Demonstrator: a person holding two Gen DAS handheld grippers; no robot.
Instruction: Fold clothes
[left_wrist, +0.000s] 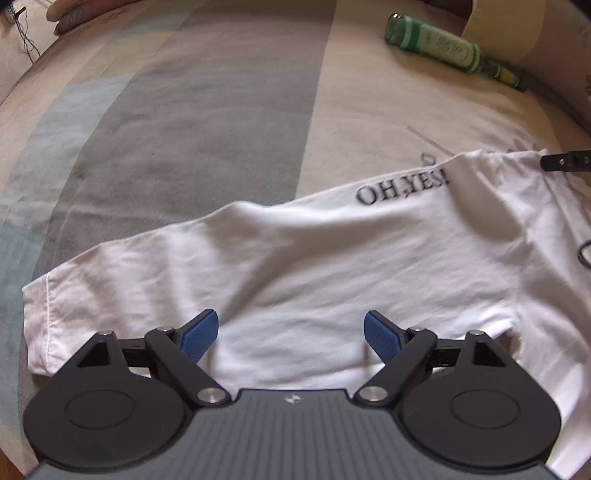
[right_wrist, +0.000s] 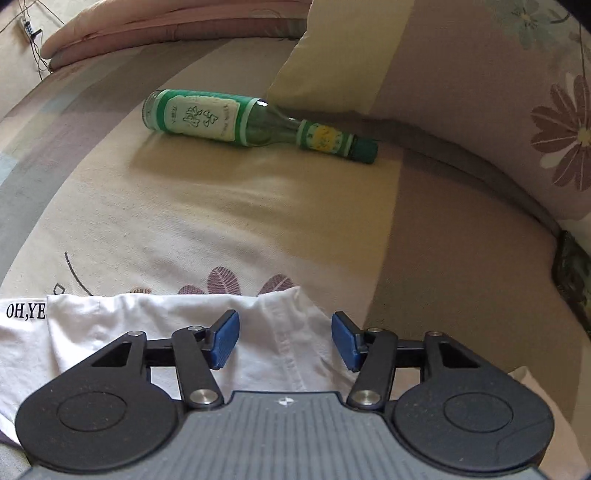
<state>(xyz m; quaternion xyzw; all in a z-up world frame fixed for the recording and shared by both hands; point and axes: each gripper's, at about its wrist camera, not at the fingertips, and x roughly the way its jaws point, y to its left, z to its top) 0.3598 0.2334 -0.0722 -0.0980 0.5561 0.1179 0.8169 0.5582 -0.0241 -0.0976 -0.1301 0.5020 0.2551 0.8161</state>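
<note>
A white T-shirt (left_wrist: 332, 266) lies spread on a bed (left_wrist: 207, 122) covered with a striped, flower-printed sheet, its black "OH,YES!" print (left_wrist: 402, 190) close to the far edge of the cloth. In the left wrist view the left gripper (left_wrist: 291, 334) hangs over the near part of the shirt with its blue-padded fingers (left_wrist: 199, 338) spread wide apart; white cloth fills the gap between them and nothing is pinched. The shirt stretches away from these fingers to the far right, where its corner reaches the black tip of the other tool (left_wrist: 565, 162) at the frame's edge. A sleeve end with a stitched hem lies to the left of the left fingers.

In the right wrist view the right gripper (right_wrist: 285, 338) sits above the shirt's (right_wrist: 155, 325) far right corner, its fingers (right_wrist: 225, 339) also parted and holding nothing. A folded, hemmed flap of the cloth lies between them, and the right pad hangs about over the cloth's edge, with bare sheet beyond it. Whether the pads touch the cloth cannot be told.

Well beyond the shirt a green glass bottle (right_wrist: 236, 120) lies on its side on the sheet, near a cream pillow (right_wrist: 332, 66) and a flowered cushion (right_wrist: 524, 110)
</note>
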